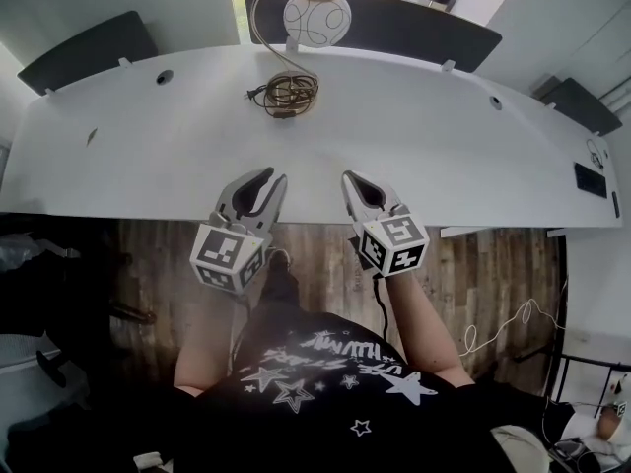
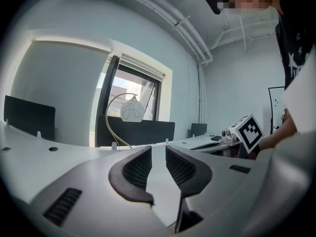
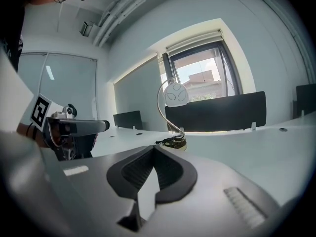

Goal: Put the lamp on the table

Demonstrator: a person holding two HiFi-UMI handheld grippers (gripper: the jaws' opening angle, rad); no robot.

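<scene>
Left gripper (image 1: 262, 187) parted and empty, right gripper (image 1: 353, 181) closed on nothing, both hovering over the near edge of the table (image 1: 463, 151). Well apart from them, lamp (image 1: 315, 16) standing upright at the far edge, cord (image 1: 284, 95) coiled at its base. Looks placed as asked; leaves nothing visibly undone.

The lamp (image 1: 314, 18), a white globe shade on a curved brass stem with its cord coiled at the base, stands upright at top centre on the white table (image 1: 414, 156).
</scene>
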